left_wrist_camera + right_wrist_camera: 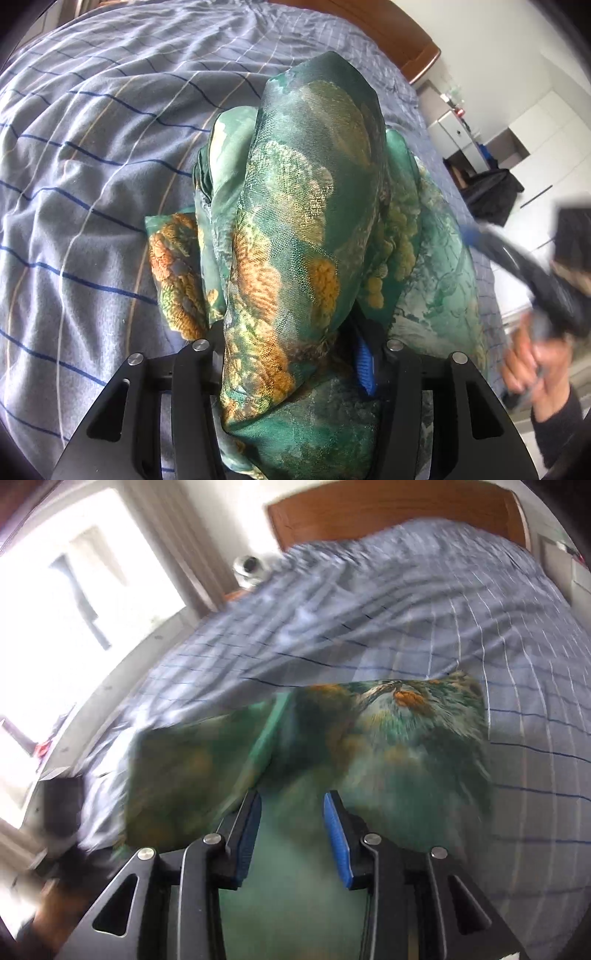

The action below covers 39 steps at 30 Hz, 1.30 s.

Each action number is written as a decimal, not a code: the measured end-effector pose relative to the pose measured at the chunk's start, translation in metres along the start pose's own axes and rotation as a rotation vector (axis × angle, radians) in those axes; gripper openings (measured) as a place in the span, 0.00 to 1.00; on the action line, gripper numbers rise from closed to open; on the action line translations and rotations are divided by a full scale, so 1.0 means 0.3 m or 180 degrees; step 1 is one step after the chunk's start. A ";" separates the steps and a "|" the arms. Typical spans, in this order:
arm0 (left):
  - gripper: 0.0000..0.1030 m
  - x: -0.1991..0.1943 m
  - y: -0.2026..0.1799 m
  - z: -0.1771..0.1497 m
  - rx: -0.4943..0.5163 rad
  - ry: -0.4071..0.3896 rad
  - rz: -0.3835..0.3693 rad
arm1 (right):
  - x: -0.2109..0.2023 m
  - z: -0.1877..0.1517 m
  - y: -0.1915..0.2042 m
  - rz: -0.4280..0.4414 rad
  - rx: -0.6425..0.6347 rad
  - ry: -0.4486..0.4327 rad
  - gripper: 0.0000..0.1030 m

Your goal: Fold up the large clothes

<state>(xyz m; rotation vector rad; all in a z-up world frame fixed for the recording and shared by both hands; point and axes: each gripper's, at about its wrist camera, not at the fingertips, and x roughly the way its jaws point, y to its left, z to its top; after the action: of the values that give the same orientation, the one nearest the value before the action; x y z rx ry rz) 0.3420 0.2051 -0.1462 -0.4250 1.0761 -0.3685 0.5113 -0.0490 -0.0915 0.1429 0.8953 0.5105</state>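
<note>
A green garment with orange and gold print [295, 221] lies bunched on the bed. In the left wrist view it drapes up over my left gripper [288, 325] and fills the gap between the jaws, which are shut on a thick fold. One blue pad [364, 365] shows beside the cloth; the fingertips are hidden under it. In the blurred right wrist view the garment [388, 738] lies spread below my right gripper [292, 795], whose jaws stand open with nothing between the blue pads [336, 834]. The right gripper [546, 280] and the hand holding it [532, 369] appear blurred at the right.
The bed has a grey-blue checked cover [92, 147] and a wooden headboard [388, 513]. A bright window [74, 590] is on the left. White cabinets [454, 129] and a dark bag [491, 192] stand beyond the bed's right edge.
</note>
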 end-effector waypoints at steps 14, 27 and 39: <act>0.52 -0.004 -0.045 0.006 0.0031 0.0008 0.0157 | -0.075 -0.466 0.100 -0.0093 -0.0081 0.0253 0.33; 0.89 -0.400 0.056 0.008 -0.0670 -0.0445 -0.0566 | -0.496 -0.486 0.135 -0.0344 -0.0278 -0.0429 0.79; 0.98 -0.024 0.103 0.046 -0.0820 0.0372 -0.0042 | -0.434 -0.427 0.107 -0.0179 -0.0049 -0.0312 0.79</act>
<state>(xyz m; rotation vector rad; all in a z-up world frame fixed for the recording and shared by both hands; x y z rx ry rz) 0.3539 0.2374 -0.1505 -0.6462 1.2409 -0.2693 0.3331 -0.0953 -0.0688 0.1273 0.7975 0.4544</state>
